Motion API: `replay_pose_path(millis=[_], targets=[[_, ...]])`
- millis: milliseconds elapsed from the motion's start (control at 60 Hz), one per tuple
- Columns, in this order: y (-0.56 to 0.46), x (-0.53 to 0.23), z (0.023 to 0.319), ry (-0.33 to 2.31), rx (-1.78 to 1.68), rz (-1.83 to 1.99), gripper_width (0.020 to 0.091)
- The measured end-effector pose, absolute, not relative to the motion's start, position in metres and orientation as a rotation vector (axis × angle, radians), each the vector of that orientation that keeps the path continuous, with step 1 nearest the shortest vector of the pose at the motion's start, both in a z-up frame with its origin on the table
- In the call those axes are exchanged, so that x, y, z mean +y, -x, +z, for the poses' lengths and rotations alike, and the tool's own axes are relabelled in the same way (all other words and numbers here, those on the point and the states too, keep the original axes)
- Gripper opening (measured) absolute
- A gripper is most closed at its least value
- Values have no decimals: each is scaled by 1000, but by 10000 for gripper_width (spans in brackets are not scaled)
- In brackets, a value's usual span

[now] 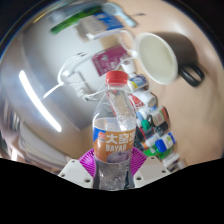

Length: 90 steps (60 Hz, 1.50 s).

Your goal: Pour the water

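This looks like a room in a home or a small office pantry, though which of the two cannot be told. A pale, glossy tabletop (50,100) fills most of the view and reflects long ceiling lights. On it stand a white cup (156,55) and a clutter of small colourful packets (152,120), like snacks or drink sachets. More boxes and packets (100,20) lie at the far side of the tabletop. A bottle (114,130) with a red cap and a printed label fits such an everyday setting.
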State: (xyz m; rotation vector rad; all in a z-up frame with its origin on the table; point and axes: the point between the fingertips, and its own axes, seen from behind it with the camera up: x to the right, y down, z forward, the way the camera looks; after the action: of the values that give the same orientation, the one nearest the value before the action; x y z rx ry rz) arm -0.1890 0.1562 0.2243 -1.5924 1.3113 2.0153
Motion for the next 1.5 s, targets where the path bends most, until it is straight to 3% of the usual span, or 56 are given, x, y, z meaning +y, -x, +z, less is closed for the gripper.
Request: replay_pose_path(millis=[133, 217, 300, 383, 467, 617, 683, 917, 1000, 1200, 1317, 1400, 1500], targets=[[169, 144, 282, 1752, 485, 1495, 402], [127, 146, 317, 1687, 67, 1092, 404], [82, 153, 365, 1584, -123, 752, 405], [9, 176, 377, 1503, -176, 482, 406], [-57, 196, 343, 1523, -141, 253, 406], [-166, 224, 210, 1690, -68, -4, 415], [-191, 229, 166, 1724, -69, -49, 419], [-220, 234, 77, 1806, -20, -65, 477], [-220, 237, 87, 1683, -11, -60, 482], [-221, 232, 87, 1687, 1, -63, 501], [-217, 228, 77, 1792, -28, -46, 600], [-208, 216, 65, 1898, -39, 27, 856], [-215, 191, 75, 1918, -9, -2, 830]])
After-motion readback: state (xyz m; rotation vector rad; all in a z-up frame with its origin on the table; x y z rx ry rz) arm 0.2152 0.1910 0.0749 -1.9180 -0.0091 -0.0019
